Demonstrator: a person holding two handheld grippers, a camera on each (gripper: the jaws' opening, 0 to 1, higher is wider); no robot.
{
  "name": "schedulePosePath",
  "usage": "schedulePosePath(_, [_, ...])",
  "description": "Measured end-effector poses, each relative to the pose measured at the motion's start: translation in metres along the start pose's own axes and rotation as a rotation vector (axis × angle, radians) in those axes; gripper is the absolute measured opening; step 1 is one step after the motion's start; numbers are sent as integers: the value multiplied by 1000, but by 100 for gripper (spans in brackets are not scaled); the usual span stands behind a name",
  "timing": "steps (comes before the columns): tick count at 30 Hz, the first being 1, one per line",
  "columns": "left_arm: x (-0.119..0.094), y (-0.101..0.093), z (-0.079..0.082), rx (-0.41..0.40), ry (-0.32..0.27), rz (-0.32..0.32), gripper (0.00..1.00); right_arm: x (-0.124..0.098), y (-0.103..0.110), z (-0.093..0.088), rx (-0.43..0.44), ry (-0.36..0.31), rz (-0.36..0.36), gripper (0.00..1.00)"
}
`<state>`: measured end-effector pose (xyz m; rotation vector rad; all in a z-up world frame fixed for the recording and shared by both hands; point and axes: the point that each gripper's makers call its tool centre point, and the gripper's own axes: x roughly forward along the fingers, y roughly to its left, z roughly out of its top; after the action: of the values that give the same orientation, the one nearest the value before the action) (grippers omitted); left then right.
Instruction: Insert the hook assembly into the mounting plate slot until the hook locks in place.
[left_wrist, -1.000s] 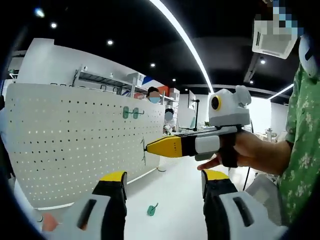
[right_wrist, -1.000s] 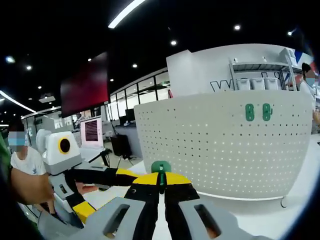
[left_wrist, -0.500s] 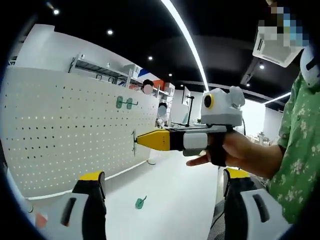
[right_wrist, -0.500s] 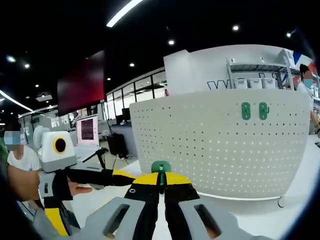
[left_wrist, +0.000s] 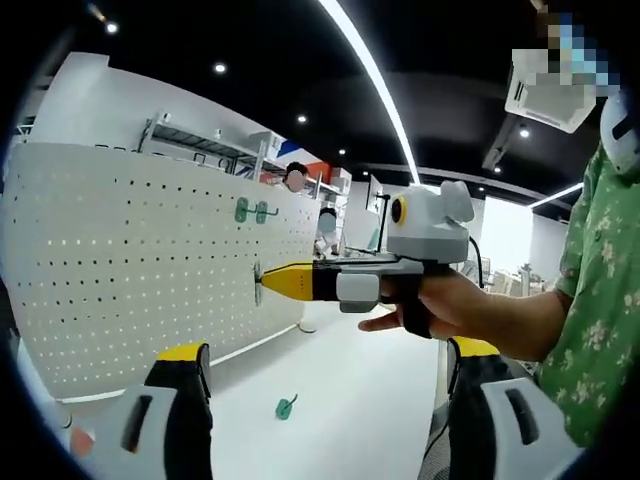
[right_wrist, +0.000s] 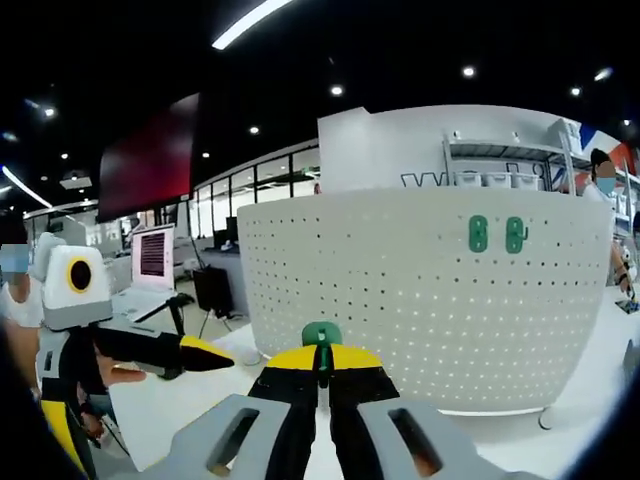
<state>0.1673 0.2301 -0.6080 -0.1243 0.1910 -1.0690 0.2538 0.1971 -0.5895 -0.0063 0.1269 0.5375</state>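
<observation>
**Hook at the board's face, not yet seated**

The right claw (right_wrist: 321, 362) is clenched on a green hook (right_wrist: 322, 336), whose head stands up just past the yellow tips. Straight ahead along the claw's axis rises the white pegboard (right_wrist: 420, 300), the mounting plate. In the left gripper view the right claw (left_wrist: 263, 282) lies level with its long axis pointing into the pegboard (left_wrist: 130, 270), and the hook (left_wrist: 257, 285) at its tip looks touching or just short of the holes; which one I cannot tell. Two green hooks (left_wrist: 250, 210) already hang higher up. A spare hook (left_wrist: 287, 407) lies on the white surface (left_wrist: 340, 400). The left claw (left_wrist: 325, 365) is released, jaws well apart, holding nothing. The right hand is clearly nearer; a straight push along the axis seems due.
</observation>
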Motion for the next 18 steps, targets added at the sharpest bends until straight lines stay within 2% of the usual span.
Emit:
schedulePosePath(8, [-11, 12, 2, 12, -8, 49, 100, 11, -10, 8, -18, -22, -51, 1])
schedulePosePath(18, [-15, 17, 1, 13, -4, 56, 100, 24, -40, 37, -89, -89, -182, 1])
